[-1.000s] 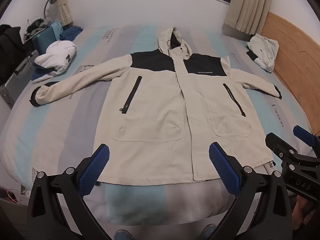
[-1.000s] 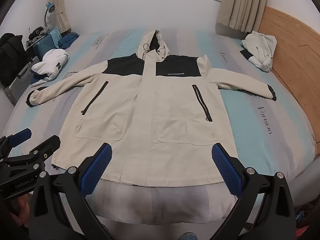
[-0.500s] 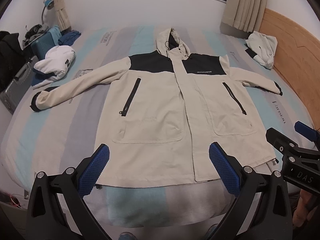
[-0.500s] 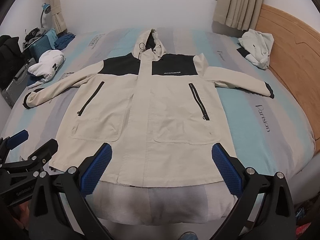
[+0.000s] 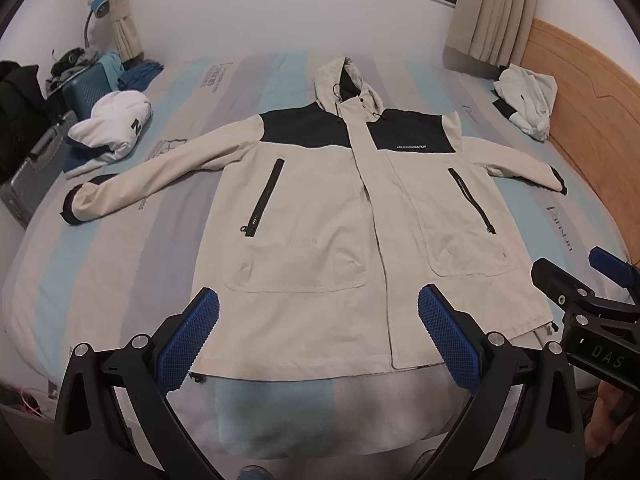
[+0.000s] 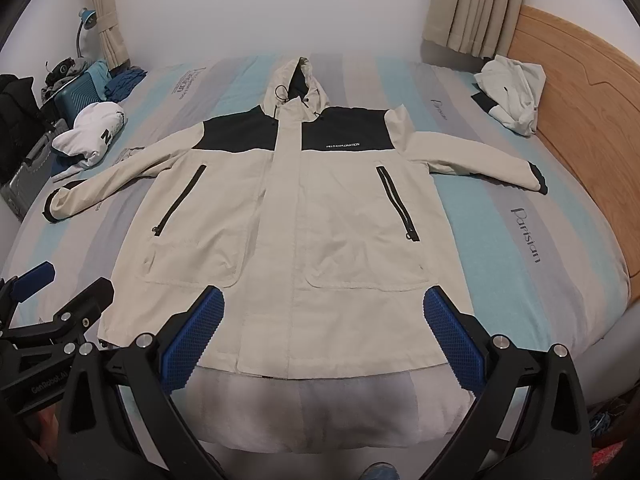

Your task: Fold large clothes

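A cream and black jacket (image 5: 320,216) is lying flat, front up, on the striped bed (image 5: 120,248), hood at 12 o'clock, sleeves reaching toward 9 and 3. The left gripper (image 5: 318,336) and right gripper (image 6: 323,332) are hanging over its hem at 6 o'clock, jaws spread wide, gripping nothing.

one jacket (image 5: 340,216), two crumpled garments, one bed (image 5: 120,248).

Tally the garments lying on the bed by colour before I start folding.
Beige-and-black hooded jacket: 1
White garment with a dark letter: 1
Pale crumpled garment by the headboard: 1
Blue clothes at the far corner: 1 pile
Total: 4
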